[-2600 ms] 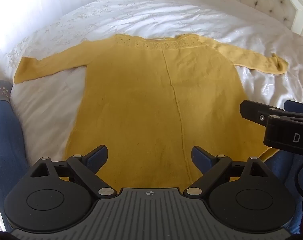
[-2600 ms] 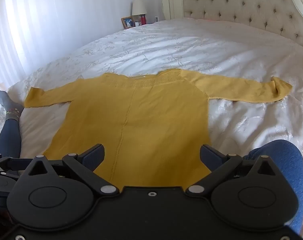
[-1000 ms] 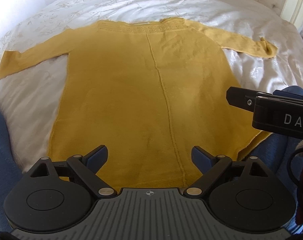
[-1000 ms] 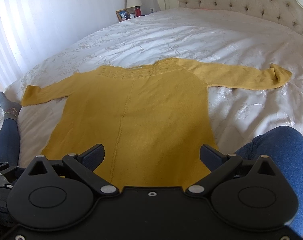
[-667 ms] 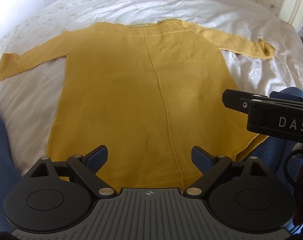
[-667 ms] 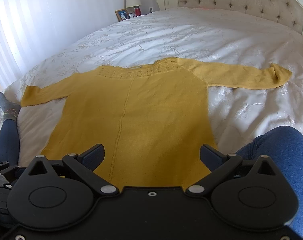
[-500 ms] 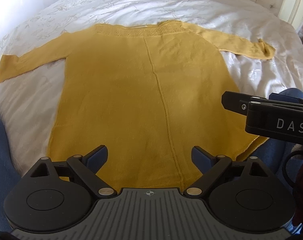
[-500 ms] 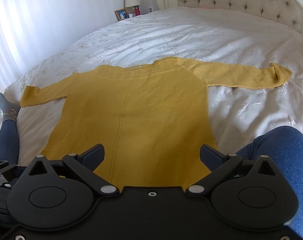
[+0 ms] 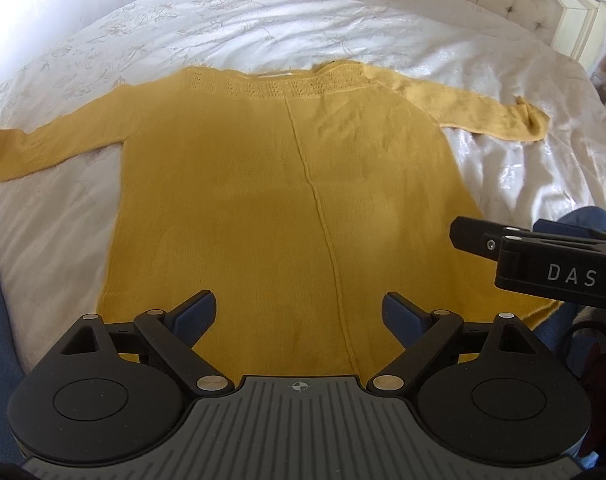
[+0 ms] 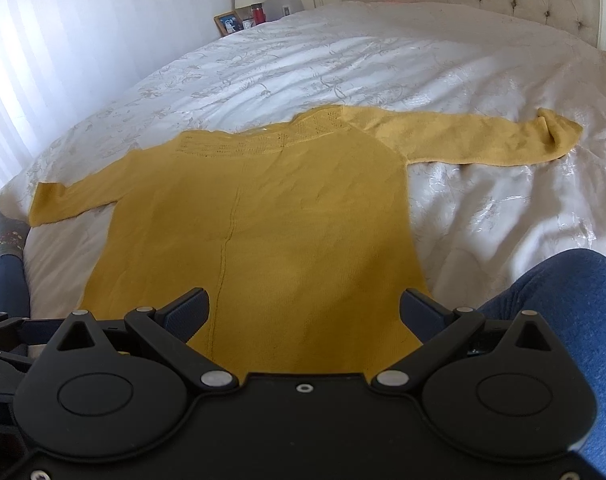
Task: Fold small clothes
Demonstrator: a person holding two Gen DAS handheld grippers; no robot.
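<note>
Two grippers hover over the hem of the mustard-yellow knitted sweater, spread flat, sleeves out, on the white embroidered bedspread. Little has changed: left gripper and right gripper still gape wide, empty. Folding not yet begun.

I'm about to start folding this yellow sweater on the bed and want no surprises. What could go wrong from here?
The right sleeve's cuff is already curled over; folding it in as it lies may trap a lump. The satin bedspread is rumpled and looks slippery, so the yellow sweater could slide when dragged. Its hem lies by the person's knee, which may snag it.
</note>
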